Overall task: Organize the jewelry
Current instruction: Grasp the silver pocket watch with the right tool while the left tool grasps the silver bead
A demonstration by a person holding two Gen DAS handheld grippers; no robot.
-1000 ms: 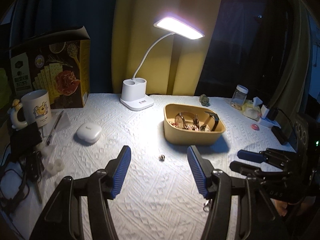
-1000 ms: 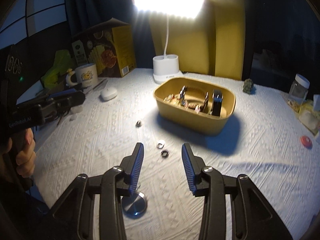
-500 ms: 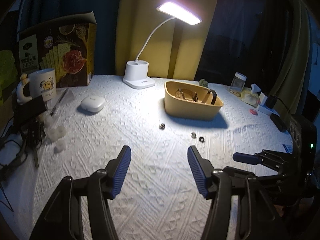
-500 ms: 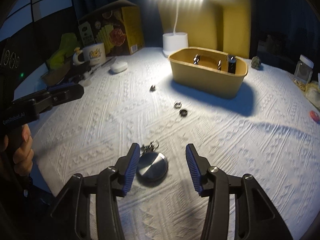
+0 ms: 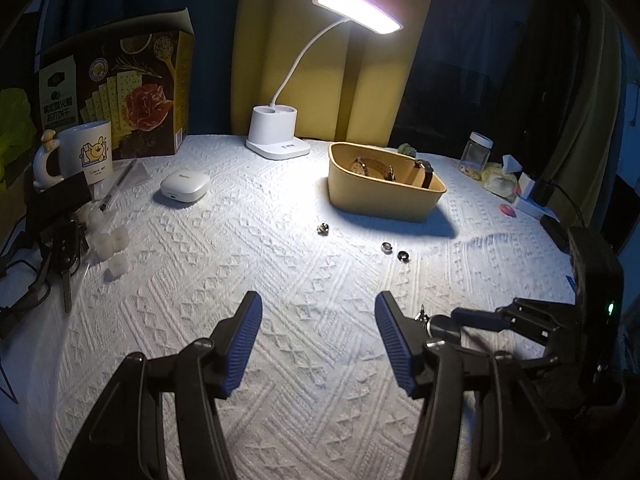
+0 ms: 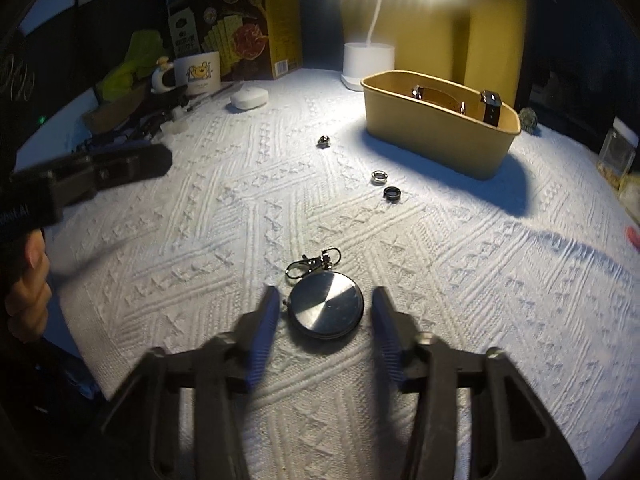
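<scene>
**Picking up the pocket watch for the tray**

The right gripper (image 6: pixel 325 322) points steeply down with the pocket watch (image 6: pixel 325 309) lying flat between its blue pads. The jaws have just been closing, yet a gap shows on each side of the case, so nothing is clamped. The watch's clasp (image 6: pixel 314 265) lies at 12 o'clock of the case, pointing away from the gripper.

For a sound grip, the pads should probably meet the case rim at 3 and 9 o'clock, low against the tablecloth (image 6: pixel 440 280), since the polished back looks likely to slip. The clasp will probably dangle once the watch is lifted.

The left gripper (image 5: pixel 318 340) stands open over bare cloth, holding nothing.

Outward at 12 to 1 o'clock lie a dark ring (image 6: pixel 392 194), a silver ring (image 6: pixel 379 177) and a small third piece (image 6: pixel 323 141). Beyond them stands the yellow tray (image 6: pixel 436 142), with watches already in it.

Readable writing: the white case (image 5: pixel 185 186) bears "Redmi". The print on the cracker box (image 5: pixel 120 92) and the mug (image 5: pixel 86 154) is too small to read.
</scene>
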